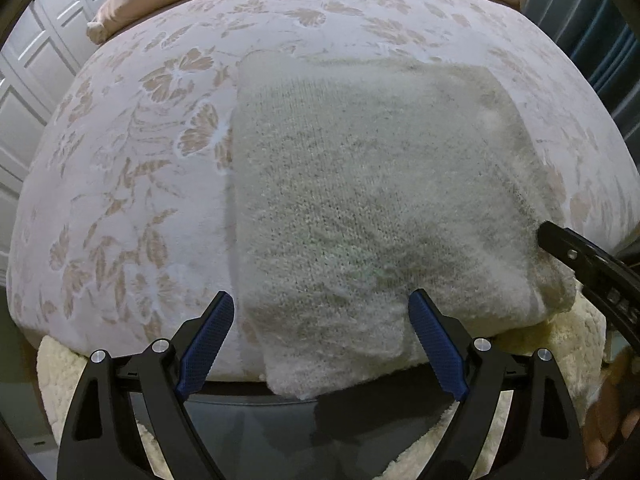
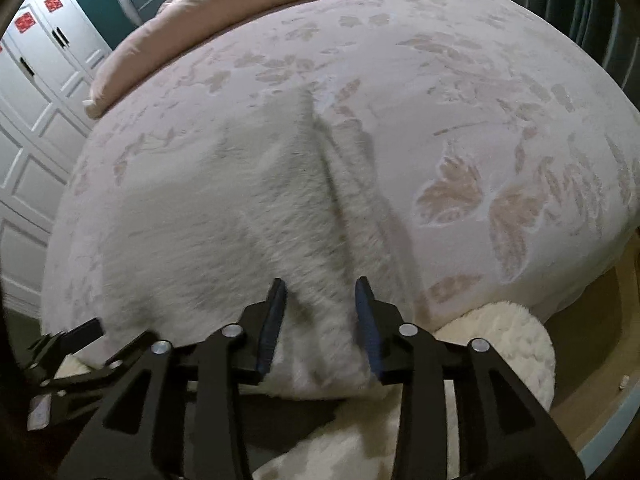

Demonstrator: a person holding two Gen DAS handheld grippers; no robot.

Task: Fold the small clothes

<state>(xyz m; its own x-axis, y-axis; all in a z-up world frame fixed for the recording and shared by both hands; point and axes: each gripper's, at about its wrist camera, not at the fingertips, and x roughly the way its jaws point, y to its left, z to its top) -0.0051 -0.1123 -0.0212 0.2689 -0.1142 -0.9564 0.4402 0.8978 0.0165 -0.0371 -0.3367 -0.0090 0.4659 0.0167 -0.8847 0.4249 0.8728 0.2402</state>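
A fuzzy cream knit garment [image 1: 360, 200] lies on the bed, its near edge hanging over the front of the mattress. My left gripper [image 1: 322, 312] is open, its blue pads on either side of the garment's near left corner. My right gripper [image 2: 320, 300] is open, with a raised fold of the garment [image 2: 240, 220] between its pads. One finger of the right gripper shows in the left wrist view [image 1: 568, 248] at the garment's right edge. The left gripper shows in the right wrist view [image 2: 68, 344] at the garment's near left.
The bed [image 1: 132, 152] has a pale floral cover. A pink duvet [image 2: 240, 4] is bunched at the far end. A cream fluffy rug [image 2: 512, 344] lies on the floor below the bed's front edge. White wardrobe doors [image 2: 36, 92] stand to the left.
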